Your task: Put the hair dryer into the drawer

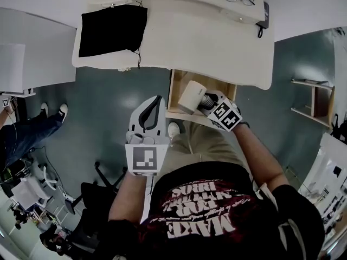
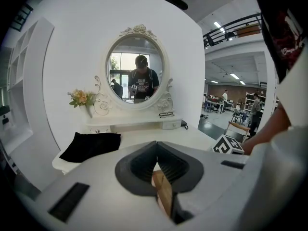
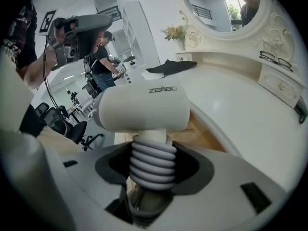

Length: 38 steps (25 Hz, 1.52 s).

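Head view: the right gripper [image 1: 209,101] is clamped on the white hair dryer [image 1: 191,95], holding it just above the open light-wood drawer [image 1: 173,91] pulled out from under the white dressing table [image 1: 206,37]. It sits right over the opening, so I'd say it's lined up for the drop. The left gripper [image 1: 157,99] hangs to the left of the drawer, jaws pressed together, carrying nothing and out of the way. The little drawer floor that shows is bare wood; the dryer hides the rest. A black cloth [image 1: 112,30] lies far left on the tabletop.

Left gripper view: the left gripper [image 2: 156,150] has its dark pads meeting at the tip, with only a sliver of wood below them – likely the drawer seen past them.

Right gripper view: the right gripper [image 3: 153,163] has its pads squeezing the dryer's ribbed handle low down, the barrel [image 3: 142,109] riding crosswise above. That grip looks firm enough for lowering. Drawer wood [image 3: 204,131] shows beneath, to the right.
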### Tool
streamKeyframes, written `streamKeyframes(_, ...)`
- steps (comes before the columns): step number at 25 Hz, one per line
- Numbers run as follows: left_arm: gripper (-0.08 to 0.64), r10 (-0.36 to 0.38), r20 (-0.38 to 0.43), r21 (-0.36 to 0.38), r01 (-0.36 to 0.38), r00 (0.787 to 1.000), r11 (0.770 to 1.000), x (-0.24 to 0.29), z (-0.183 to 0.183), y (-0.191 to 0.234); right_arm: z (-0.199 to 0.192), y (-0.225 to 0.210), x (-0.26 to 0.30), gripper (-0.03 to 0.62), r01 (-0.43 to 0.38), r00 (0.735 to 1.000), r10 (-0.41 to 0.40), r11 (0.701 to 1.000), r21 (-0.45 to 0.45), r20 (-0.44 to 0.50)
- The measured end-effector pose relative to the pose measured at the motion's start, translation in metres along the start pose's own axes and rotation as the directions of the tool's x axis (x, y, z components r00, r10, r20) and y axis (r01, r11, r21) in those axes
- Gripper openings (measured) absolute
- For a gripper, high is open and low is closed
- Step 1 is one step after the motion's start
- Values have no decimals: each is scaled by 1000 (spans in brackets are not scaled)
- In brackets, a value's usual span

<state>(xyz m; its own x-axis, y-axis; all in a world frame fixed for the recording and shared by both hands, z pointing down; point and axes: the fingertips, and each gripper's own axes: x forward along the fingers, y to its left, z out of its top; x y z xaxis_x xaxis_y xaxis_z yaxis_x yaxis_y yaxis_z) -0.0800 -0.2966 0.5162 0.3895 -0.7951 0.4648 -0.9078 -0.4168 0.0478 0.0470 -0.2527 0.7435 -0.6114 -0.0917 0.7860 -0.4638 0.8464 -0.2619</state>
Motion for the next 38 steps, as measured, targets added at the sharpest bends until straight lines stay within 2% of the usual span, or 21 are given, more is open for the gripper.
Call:
streamKeyframes(6, 5, -6, -14, -15, 6, 1000, 1000, 13, -6, -3, -13, -13, 17, 232, 0, 1000, 1, 1000, 28, -32)
streamKeyframes(14, 5, -37, -26, -19, 37, 999, 999, 32, -11, -21, -36, -31, 39, 232, 16, 992, -10, 999, 47, -126)
streamKeyframes(21, 5, -49, -35, -38, 48, 998, 998, 33, -15, -37, -59, -44, 57, 232, 66, 974, -50, 996, 66, -222)
streamKeyframes(28, 5, -16, -39, -31, 15, 999, 999, 11, -15, -31, -76, -55, 78, 236, 132, 949, -119, 991, 24, -291)
streamKeyframes(33, 5, -24, -47, -22, 22, 999, 1000, -10, -17, -31, -64, -55, 67, 244, 180, 959, -168, 983, 34, -229)
streamKeyframes(38, 5, -51, -13, -44, 50, 999, 998, -19, -8, -33, -41, -49, 33, 252, 221, 968, -209, 972, 79, -140)
